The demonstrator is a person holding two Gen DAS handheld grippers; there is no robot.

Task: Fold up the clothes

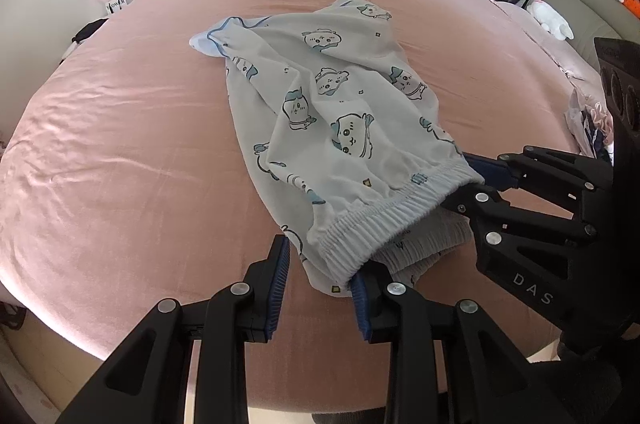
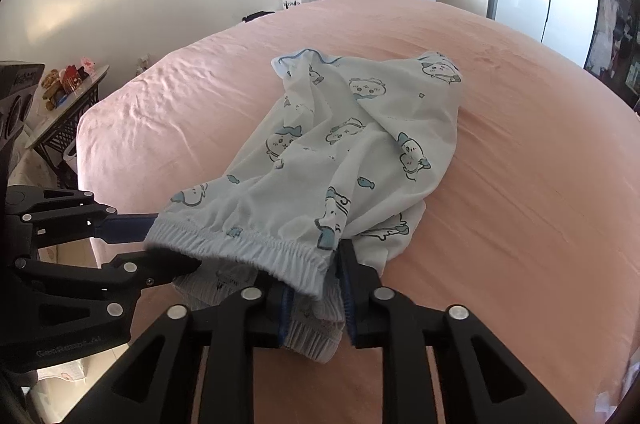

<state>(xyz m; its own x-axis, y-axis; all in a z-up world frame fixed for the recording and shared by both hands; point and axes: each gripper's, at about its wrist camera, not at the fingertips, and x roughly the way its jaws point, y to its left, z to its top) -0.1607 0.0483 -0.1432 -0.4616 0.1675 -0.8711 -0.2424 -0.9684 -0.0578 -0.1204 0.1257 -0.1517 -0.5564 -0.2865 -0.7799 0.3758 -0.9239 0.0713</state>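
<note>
White pyjama shorts (image 1: 332,112) with a blue cartoon print lie on the pink bed (image 1: 120,144), elastic waistband (image 1: 384,220) toward me and lifted off the sheet. My left gripper (image 1: 320,284) is open at the waistband's left corner, with one finger inside the band and one outside. My right gripper (image 2: 314,288) is open at the other corner, its fingers either side of the band's edge (image 2: 280,256). Each gripper also shows in the other's view: the right one (image 1: 472,180) and the left one (image 2: 168,244). The shorts (image 2: 344,144) stretch away over the bed (image 2: 520,184).
A white plush toy (image 1: 550,18) and the headboard are at the far right. Loose cloth (image 1: 588,124) lies at the bed's right edge. A side table (image 2: 60,96) with small toys stands left of the bed. A shelf rack, fridge and doors line the far wall.
</note>
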